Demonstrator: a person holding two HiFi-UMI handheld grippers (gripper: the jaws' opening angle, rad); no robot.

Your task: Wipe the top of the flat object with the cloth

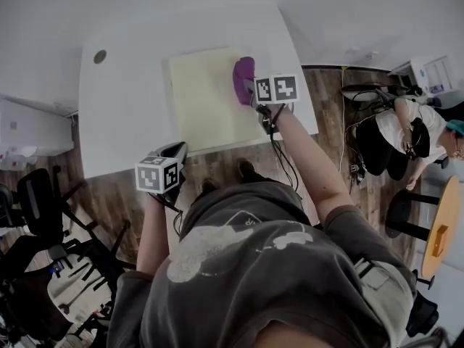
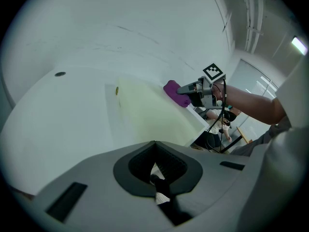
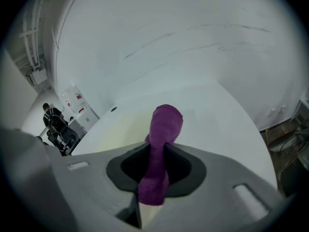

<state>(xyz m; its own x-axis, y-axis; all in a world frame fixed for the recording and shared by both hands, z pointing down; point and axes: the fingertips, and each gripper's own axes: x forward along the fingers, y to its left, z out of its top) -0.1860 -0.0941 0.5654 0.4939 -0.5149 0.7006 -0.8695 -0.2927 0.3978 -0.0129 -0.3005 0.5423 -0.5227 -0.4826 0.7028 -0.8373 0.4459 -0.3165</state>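
One tool carries this wipe: my right tool [image 1: 253,94], clenched on the purple cloth [image 1: 243,77], rests it at the far right edge of the pale yellow flat object [image 1: 203,104] on the white bench [image 1: 119,114], so next I'd drag left across the unobstructed top, while my left tool [image 1: 172,152] hangs closed and empty off the near edge.

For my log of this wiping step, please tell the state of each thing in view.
Purple cloth: bunched, clamped, on the board.
Right gripper: jaws shut on the cloth.
Left gripper: jaws shut, empty.
Yellow board: flat on the white table.
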